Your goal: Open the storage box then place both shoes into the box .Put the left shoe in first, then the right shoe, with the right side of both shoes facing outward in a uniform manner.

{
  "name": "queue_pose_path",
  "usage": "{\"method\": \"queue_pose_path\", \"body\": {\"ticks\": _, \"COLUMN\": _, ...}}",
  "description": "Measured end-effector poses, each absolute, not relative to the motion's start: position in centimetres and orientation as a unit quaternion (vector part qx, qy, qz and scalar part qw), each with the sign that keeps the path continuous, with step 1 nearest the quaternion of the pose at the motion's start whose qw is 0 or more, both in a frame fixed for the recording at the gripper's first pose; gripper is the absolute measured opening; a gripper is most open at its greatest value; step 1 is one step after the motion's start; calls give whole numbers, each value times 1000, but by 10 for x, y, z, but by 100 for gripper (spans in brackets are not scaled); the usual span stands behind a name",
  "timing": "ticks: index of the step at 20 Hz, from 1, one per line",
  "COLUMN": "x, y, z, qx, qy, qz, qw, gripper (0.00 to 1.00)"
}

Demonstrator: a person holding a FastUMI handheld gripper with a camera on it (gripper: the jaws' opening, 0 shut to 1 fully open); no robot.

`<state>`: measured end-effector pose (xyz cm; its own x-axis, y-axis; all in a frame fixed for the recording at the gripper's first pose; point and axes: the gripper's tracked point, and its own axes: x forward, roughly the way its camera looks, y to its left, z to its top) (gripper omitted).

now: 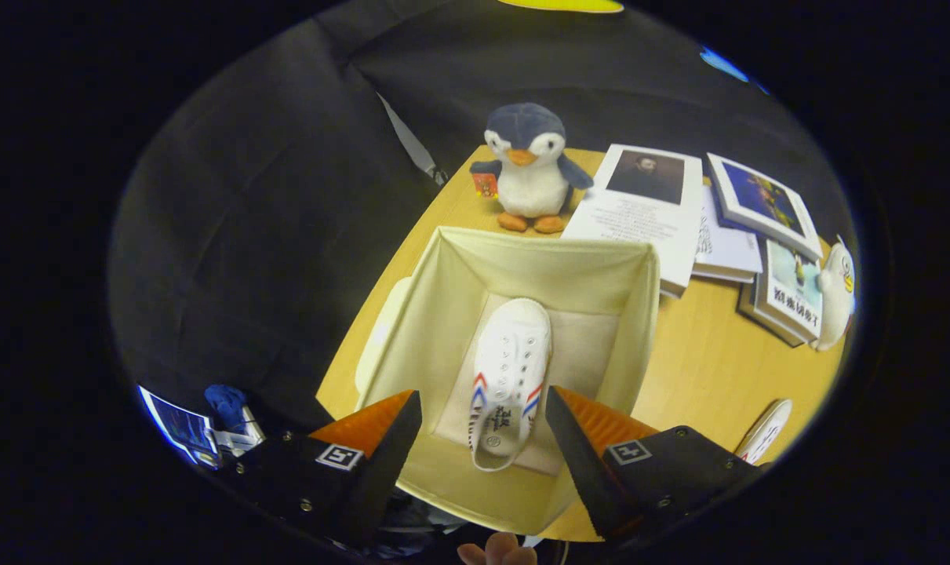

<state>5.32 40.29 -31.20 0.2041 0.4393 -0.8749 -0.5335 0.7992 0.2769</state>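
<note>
The claw (482,439) hangs above the open storage box (443,314), its two orange-faced fingers (380,428) spread wide and holding nothing, one to each side of the shoe's heel. The cream fabric box stands on the wooden surface (702,361) with its mouth up, and one white shoe (510,373) lies on the box floor, sole down, between and just beyond the fingers. The shoe's long axis runs from 6 o'clock to 12 o'clock, leaning slightly toward 1: the heel and its opening sit nearest the claw at 6, the rounded toe points away toward the far wall of the box. Red and blue chevron stripes mark both sides near the laces. Beyond the box at 12 o'clock a plush penguin (529,169) stands upright facing the claw. At about 1 to 2 o'clock several books (726,227) lie spread and partly stacked on the surface, with a small white figure (835,294) just beside them at 3 o'clock. A fingertip (500,549) of a person shows below the claw at 6 o'clock
</note>
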Motion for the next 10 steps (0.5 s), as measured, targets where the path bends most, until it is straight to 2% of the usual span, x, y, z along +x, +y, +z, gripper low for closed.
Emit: {"method": "queue_pose_path", "body": {"ticks": 10, "x": 56, "y": 334, "z": -253, "qx": 4, "qy": 519, "qz": 298, "qw": 801, "gripper": 97}}
